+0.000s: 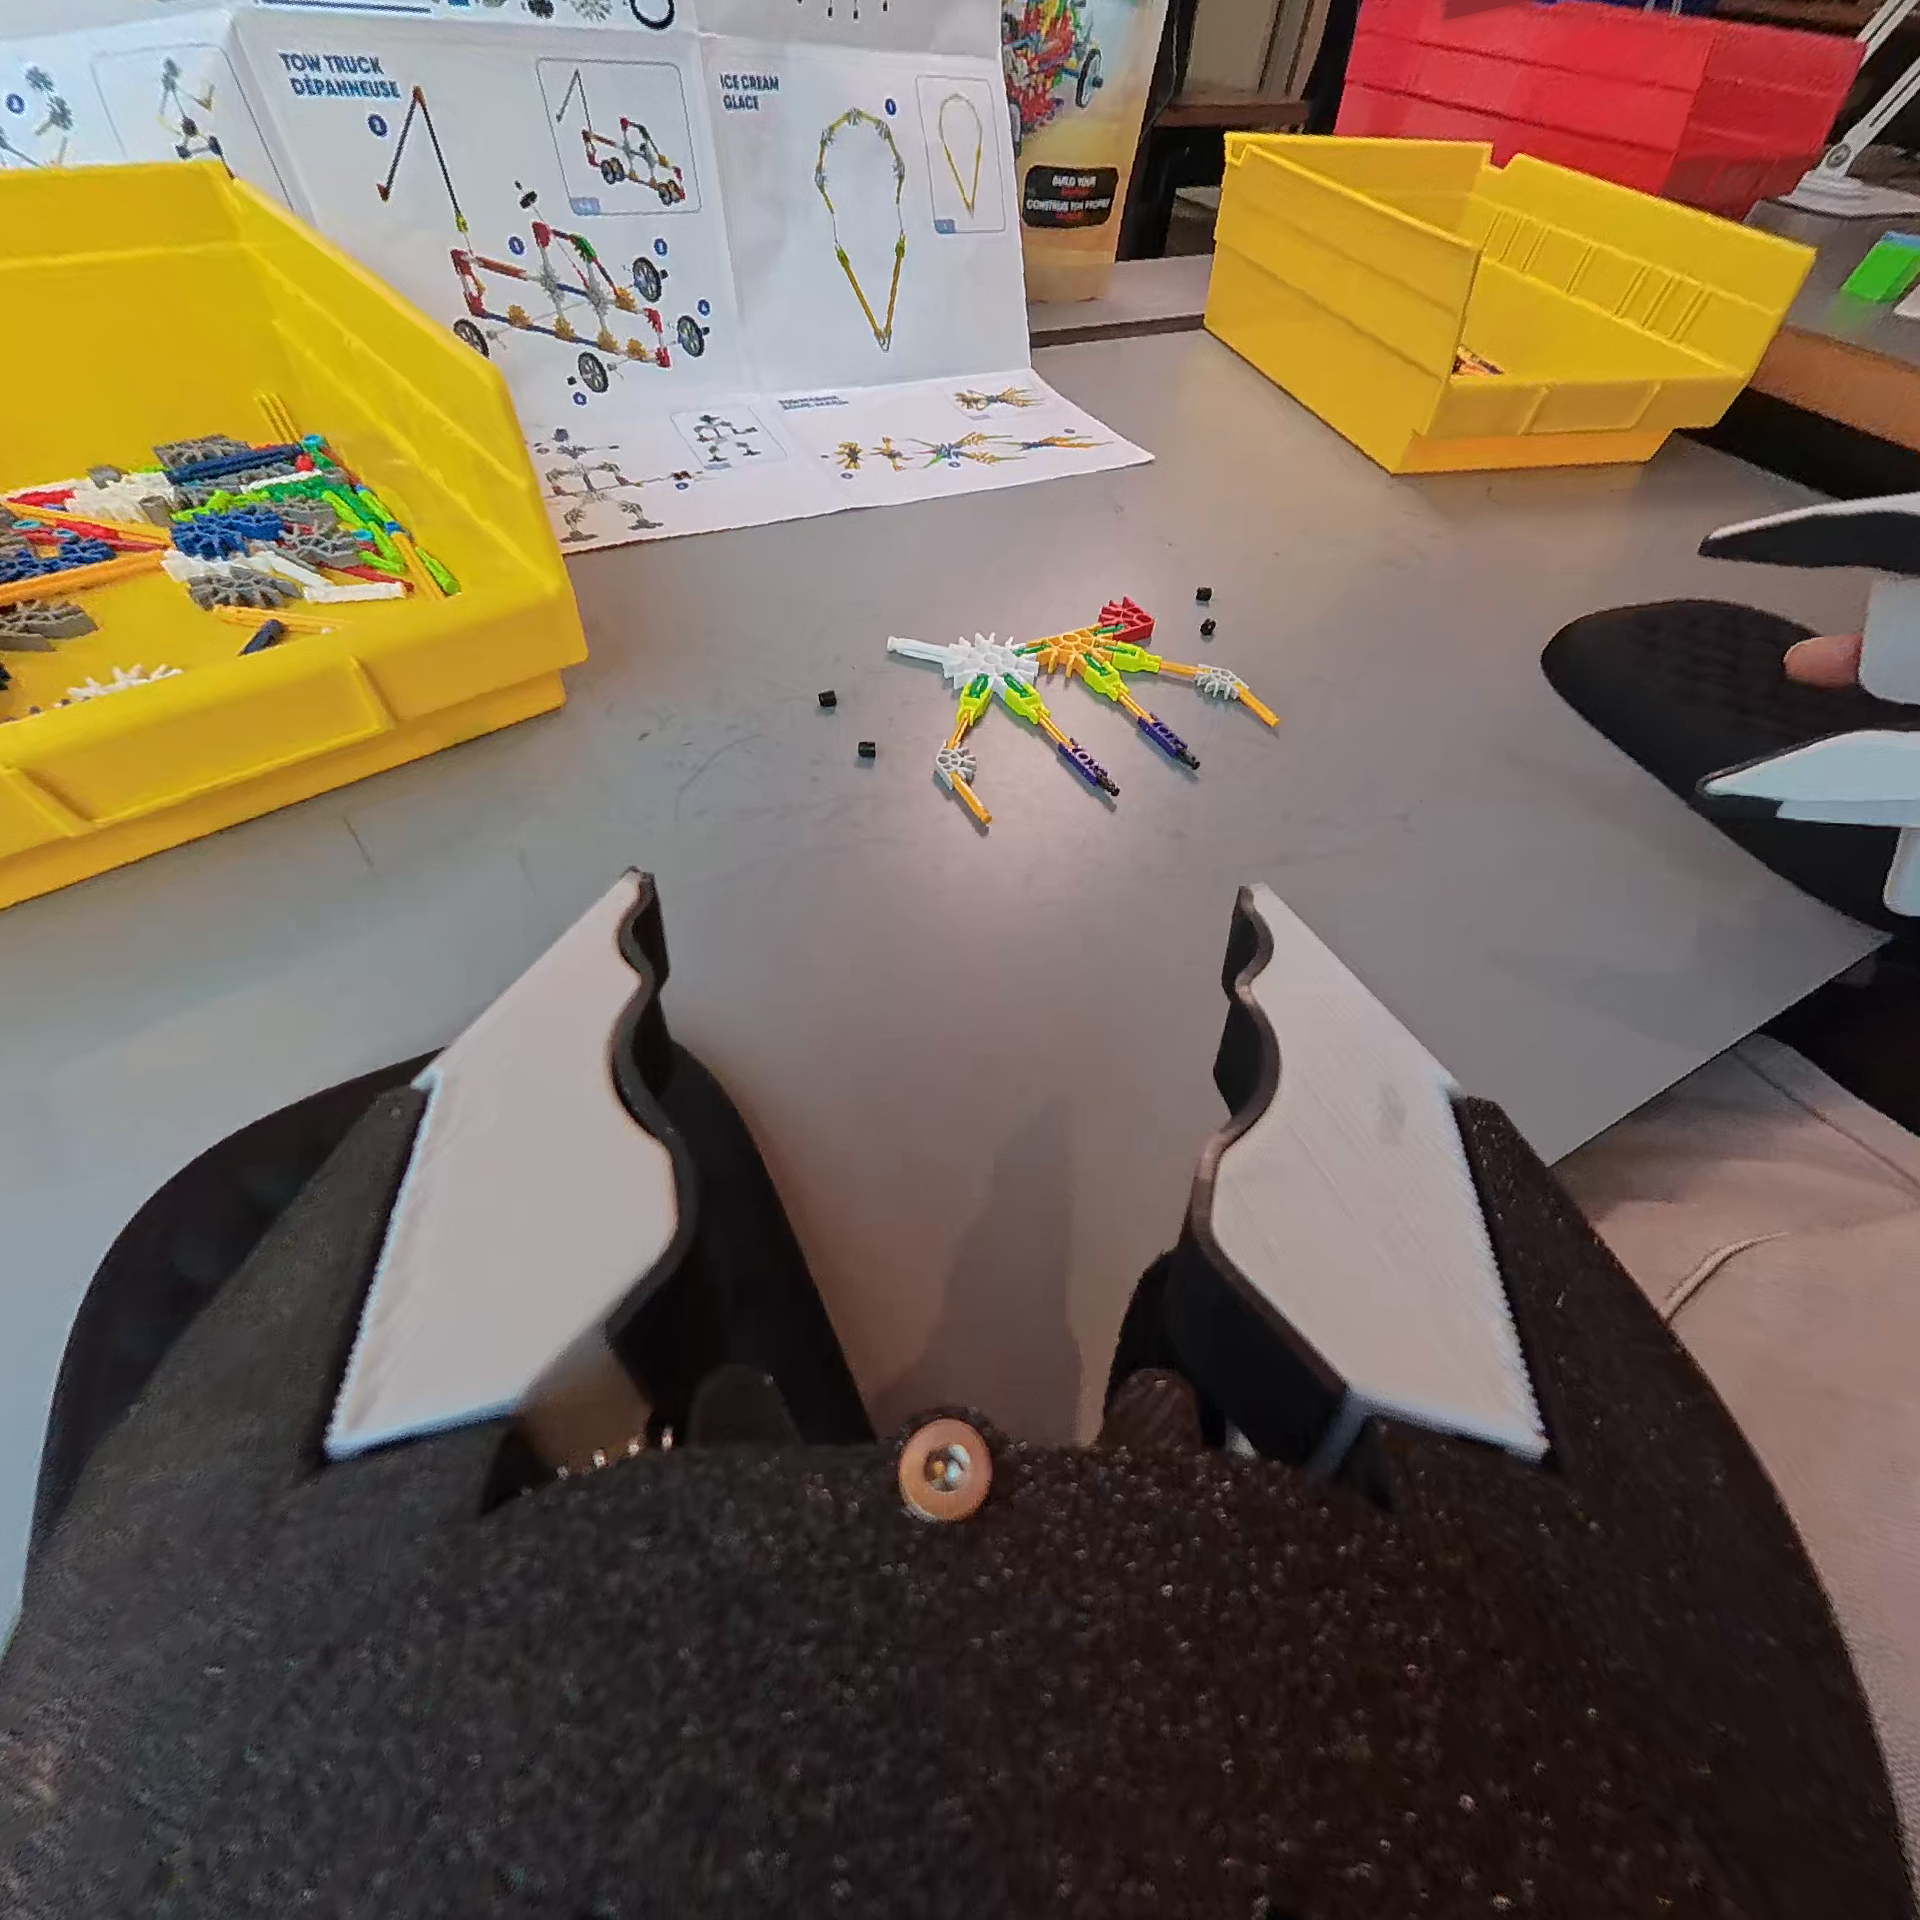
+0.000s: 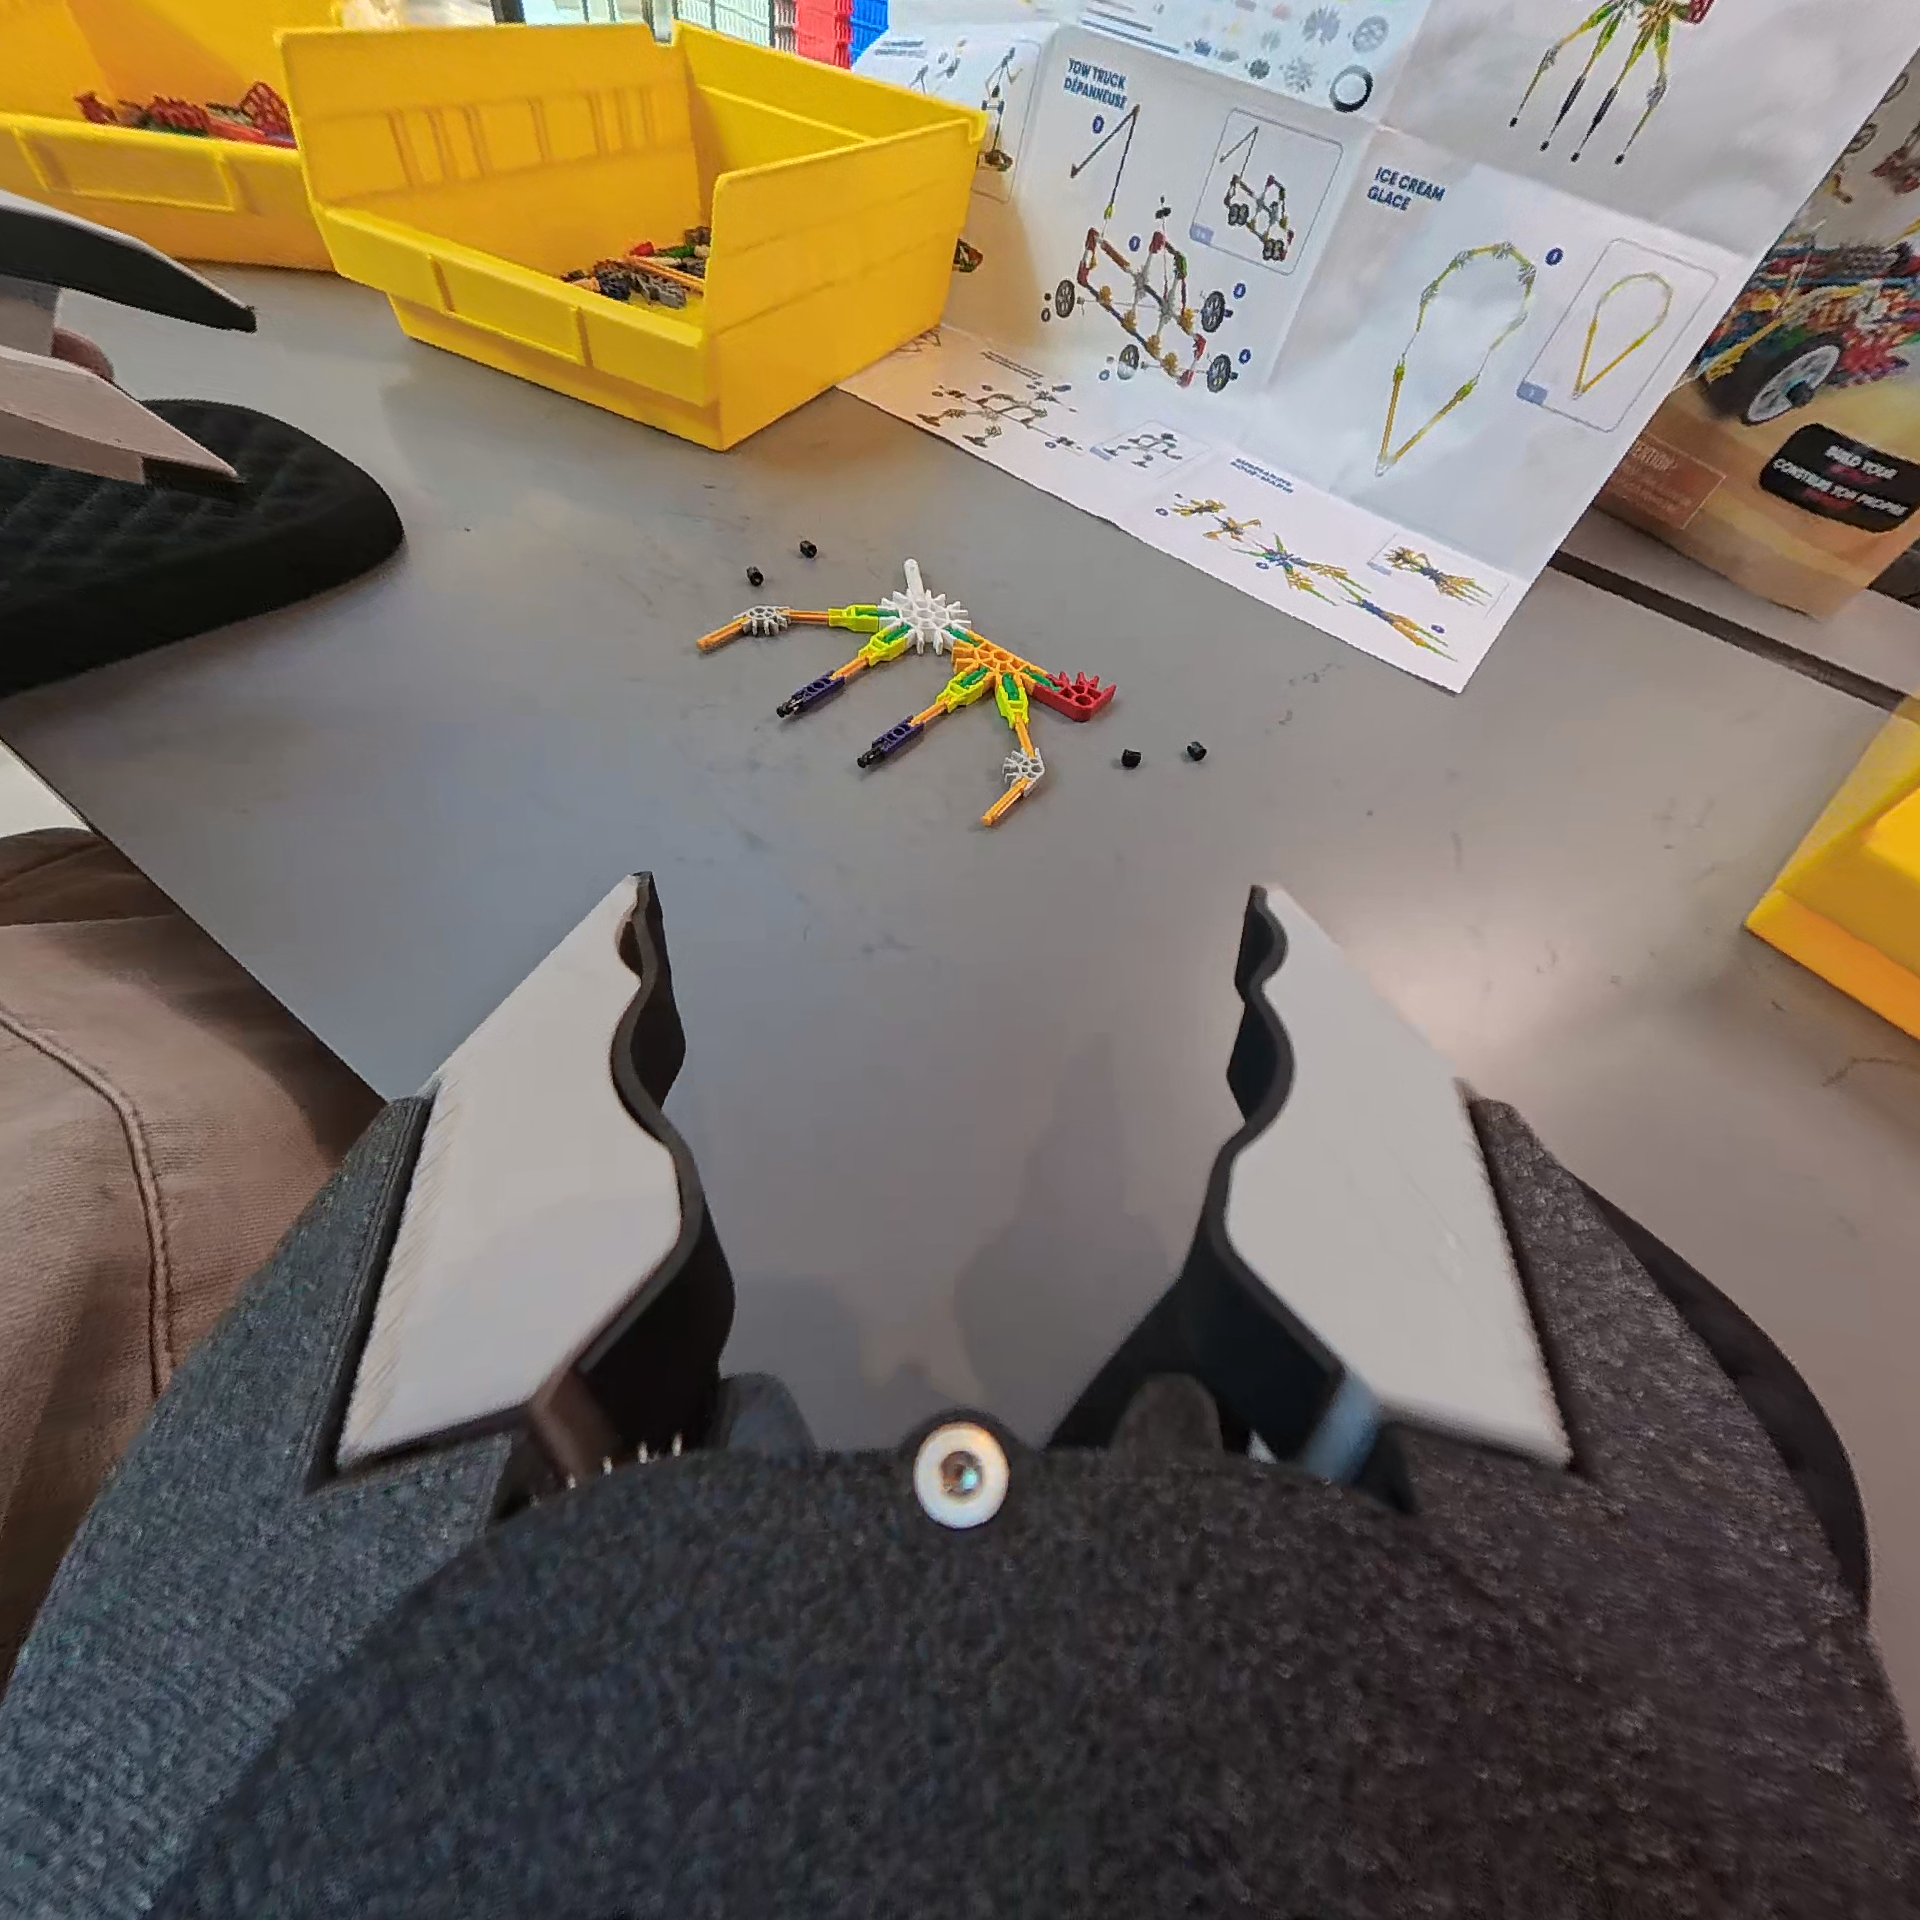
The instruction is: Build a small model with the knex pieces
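Grey table (image 1: 1351,727) bears a yellow bin (image 1: 312,665) of rods; both tools (image 1: 945,935) (image 2: 951,935) gape empty.

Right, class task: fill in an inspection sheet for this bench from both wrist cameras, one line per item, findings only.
Surface: grey table, faint scuffs.
Job's things: flat rod-and-connector model lying mid-table; four small black caps loose around it, apart from it.
Clutter: yellow bin of loose building pieces; a second yellow bin across the table; unfolded instruction sheet propped behind; product box.
Grippers: left gripper open, empty, short of the model; right gripper open, empty, likewise.
Cables: nothing seen.
Surroundings: red crates; a person's beige clothing at the table edge.
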